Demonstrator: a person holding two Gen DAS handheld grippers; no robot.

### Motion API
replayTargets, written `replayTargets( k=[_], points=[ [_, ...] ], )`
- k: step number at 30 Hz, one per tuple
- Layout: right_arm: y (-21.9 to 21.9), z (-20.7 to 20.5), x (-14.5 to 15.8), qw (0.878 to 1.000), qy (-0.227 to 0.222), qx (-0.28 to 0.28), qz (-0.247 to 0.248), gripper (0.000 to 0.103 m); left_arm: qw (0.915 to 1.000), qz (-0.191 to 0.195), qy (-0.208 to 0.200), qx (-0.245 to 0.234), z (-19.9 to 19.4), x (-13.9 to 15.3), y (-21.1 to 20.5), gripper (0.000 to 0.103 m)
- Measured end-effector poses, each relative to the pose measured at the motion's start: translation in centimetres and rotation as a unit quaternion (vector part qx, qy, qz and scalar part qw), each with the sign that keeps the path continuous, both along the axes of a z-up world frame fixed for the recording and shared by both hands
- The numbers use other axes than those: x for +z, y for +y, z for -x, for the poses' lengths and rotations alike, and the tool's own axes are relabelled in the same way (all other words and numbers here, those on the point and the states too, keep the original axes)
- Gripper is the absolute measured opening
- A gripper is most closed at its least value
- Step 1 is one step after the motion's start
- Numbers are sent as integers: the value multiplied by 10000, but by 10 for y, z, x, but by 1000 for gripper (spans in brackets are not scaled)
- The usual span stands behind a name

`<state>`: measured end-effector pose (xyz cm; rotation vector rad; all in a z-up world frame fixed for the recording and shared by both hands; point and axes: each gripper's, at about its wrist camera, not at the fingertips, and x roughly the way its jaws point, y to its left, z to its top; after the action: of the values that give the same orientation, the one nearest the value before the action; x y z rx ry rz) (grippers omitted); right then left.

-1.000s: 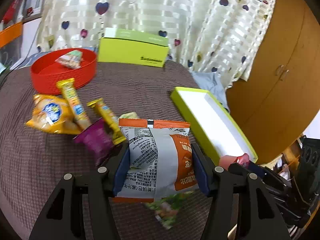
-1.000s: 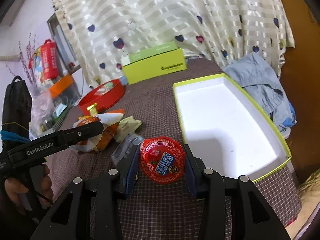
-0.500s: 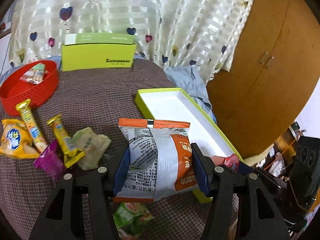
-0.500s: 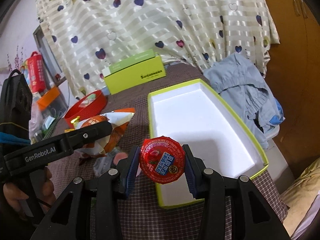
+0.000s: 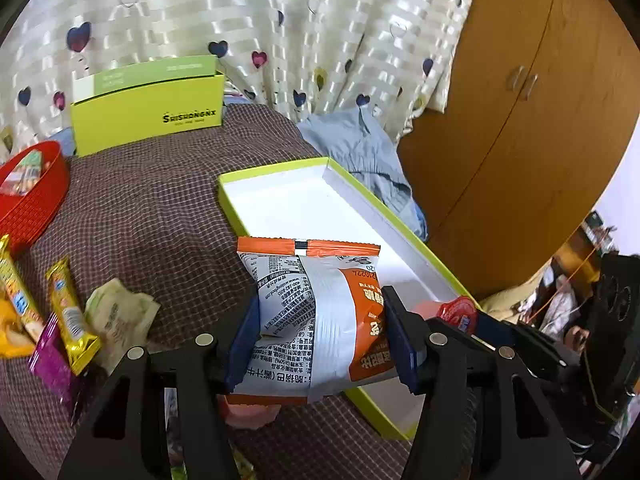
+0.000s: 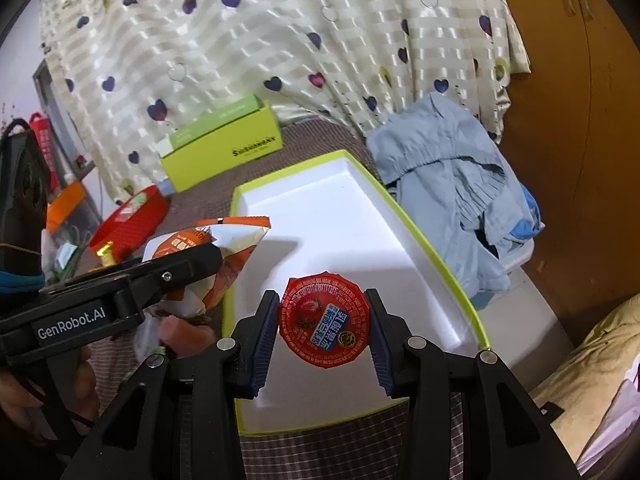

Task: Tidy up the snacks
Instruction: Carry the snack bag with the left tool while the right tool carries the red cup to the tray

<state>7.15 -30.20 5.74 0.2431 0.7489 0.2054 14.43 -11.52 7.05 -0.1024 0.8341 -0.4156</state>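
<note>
Left wrist view: checked table (image 5: 160,208) carries open tray (image 5: 280,196), white inside, green rim. Green box (image 5: 148,108) beyond tray, by curtain. Red basket (image 5: 32,196) left of tray. Bars (image 5: 68,312) and wrappers loose left of tray. Left gripper (image 5: 320,336) clamps chip bag (image 5: 316,320) at tray's near-left edge. Right gripper (image 6: 322,322) pinches red jelly cup (image 6: 324,320) above tray's near end, lid facing camera.

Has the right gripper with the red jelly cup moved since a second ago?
Yes. The right gripper, shut on the red jelly cup, has moved from the tablecloth beside the open green tray to above its white interior.
</note>
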Motion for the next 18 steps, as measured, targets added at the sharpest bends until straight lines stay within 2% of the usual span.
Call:
replayTargets(
  k=[8, 14, 18],
  points=[
    [2, -12, -16, 9994, 142, 13, 302, 41, 9996, -149, 109, -198, -15, -14, -21, 59],
    [9, -10, -18, 9985, 40, 63, 546, 41, 9991, -208, 167, -315, -25, -24, -31, 59],
    [10, -10, -19, 9985, 56, 72, 535, 41, 9990, -209, 196, -347, -30, -27, -33, 59]
  ],
)
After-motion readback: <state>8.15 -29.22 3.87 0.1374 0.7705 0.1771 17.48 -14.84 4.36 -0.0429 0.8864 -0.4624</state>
